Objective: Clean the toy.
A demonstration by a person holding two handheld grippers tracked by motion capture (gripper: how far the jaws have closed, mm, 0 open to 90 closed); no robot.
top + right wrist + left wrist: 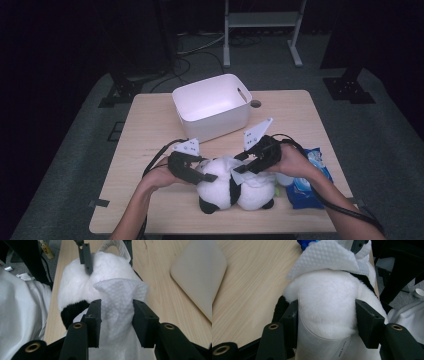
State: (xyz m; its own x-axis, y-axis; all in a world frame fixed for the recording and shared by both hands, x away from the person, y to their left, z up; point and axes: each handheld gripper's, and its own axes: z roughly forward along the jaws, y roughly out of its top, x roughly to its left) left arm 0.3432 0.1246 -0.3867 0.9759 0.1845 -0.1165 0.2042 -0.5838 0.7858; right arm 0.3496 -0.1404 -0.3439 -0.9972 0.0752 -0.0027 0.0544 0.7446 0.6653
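A black-and-white panda plush lies on the wooden table near the front edge. My left gripper is shut on its white body, both pads pressed into the fur from either side. A white textured wipe is draped over the top of the plush. My right gripper stands over it from the right, jaws apart, with the wipe lying loosely between them. In the right gripper view, one of the left gripper's fingers digs into the far side of the plush.
A white plastic bin stands behind the plush at mid-table. A blue packet of wipes lies to the right, beside the right hand. A clear sewn-in label hangs from the plush.
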